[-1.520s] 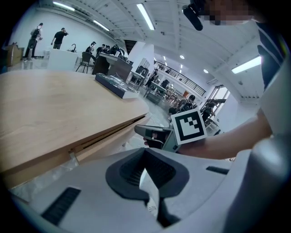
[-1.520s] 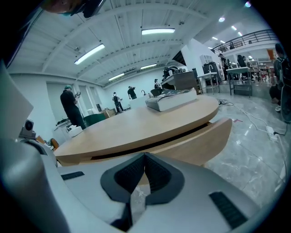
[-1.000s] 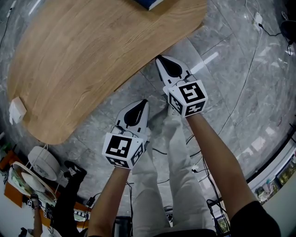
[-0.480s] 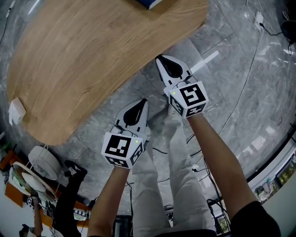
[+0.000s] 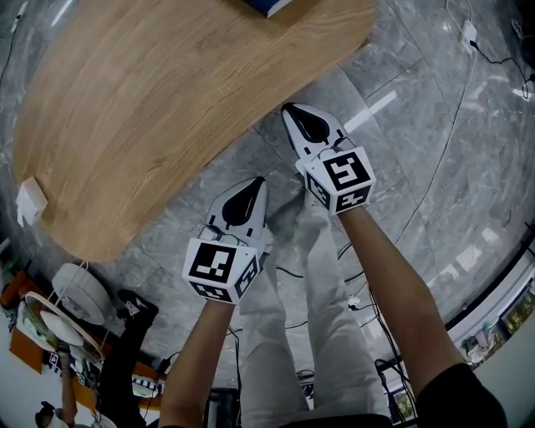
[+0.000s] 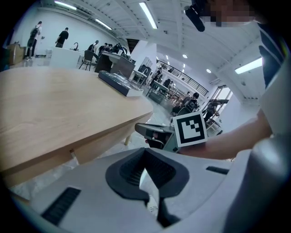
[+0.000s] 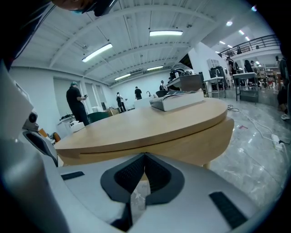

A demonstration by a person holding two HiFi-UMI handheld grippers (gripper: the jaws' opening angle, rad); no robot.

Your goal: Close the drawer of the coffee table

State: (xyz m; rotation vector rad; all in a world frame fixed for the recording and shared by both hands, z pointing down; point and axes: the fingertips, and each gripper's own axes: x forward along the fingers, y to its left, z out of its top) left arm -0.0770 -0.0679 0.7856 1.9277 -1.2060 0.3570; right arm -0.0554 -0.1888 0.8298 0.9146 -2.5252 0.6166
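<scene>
The oval wooden coffee table [image 5: 150, 92] fills the upper left of the head view. No drawer sticks out past its top there. In the right gripper view its curved wooden side [image 7: 182, 141] runs under the top with a thin seam. My left gripper [image 5: 261, 182] is shut and empty, hanging over the grey floor a little off the table's near edge. My right gripper [image 5: 287, 107] is also shut and empty, its tip close to the table's edge. The left gripper view shows the left gripper [image 6: 145, 151] with jaws closed and the right gripper's marker cube [image 6: 189, 129] beyond. The right gripper [image 7: 145, 155] points at the table's side.
A dark blue book [image 5: 267, 7] lies on the table's far end. A white box [image 5: 29, 201] sits at its left edge. Cables [image 5: 435, 167] run over the marble floor. A white round object [image 5: 79, 294] stands at lower left. The person's legs [image 5: 284, 334] are below the grippers.
</scene>
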